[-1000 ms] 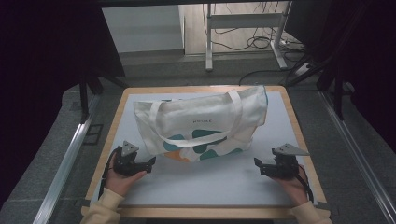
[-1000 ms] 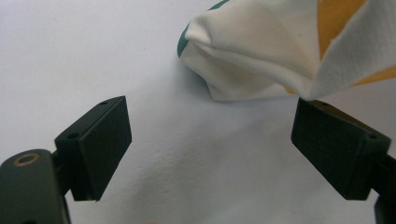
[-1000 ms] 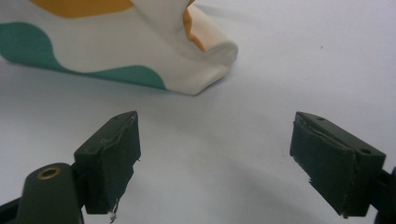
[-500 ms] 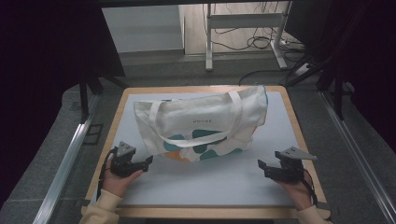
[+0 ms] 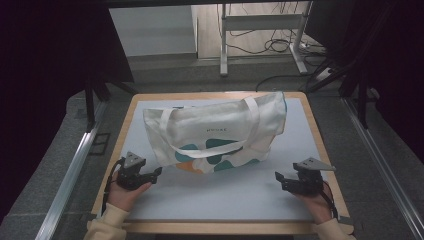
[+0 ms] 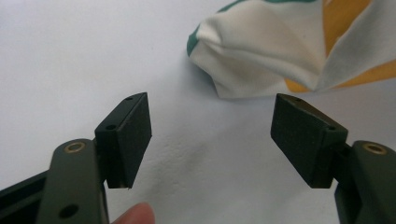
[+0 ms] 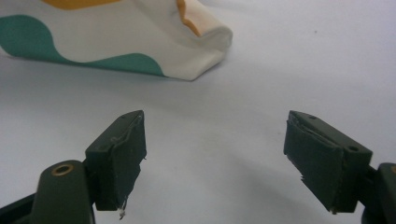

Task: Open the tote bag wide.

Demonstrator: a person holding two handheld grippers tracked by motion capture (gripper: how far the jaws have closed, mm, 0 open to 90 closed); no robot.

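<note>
A cream tote bag (image 5: 215,132) with teal and orange patches and long handles lies flat in the middle of the white mat (image 5: 225,195). My left gripper (image 5: 154,175) rests on the mat at the near left, open, just short of the bag's lower left corner (image 6: 243,60). My right gripper (image 5: 278,178) sits at the near right, open, a short way from the bag's lower right corner (image 7: 201,51). Nothing is between either pair of jaws.
The mat covers a wooden table (image 5: 130,115) with a raised rim. Beyond the far edge there is a grey floor, a white stand (image 5: 260,35) and cables. Metal rails (image 5: 70,175) run along both sides of the table.
Both grippers have drawn back a little toward the near edge of the table. The bag has stayed where it was.
</note>
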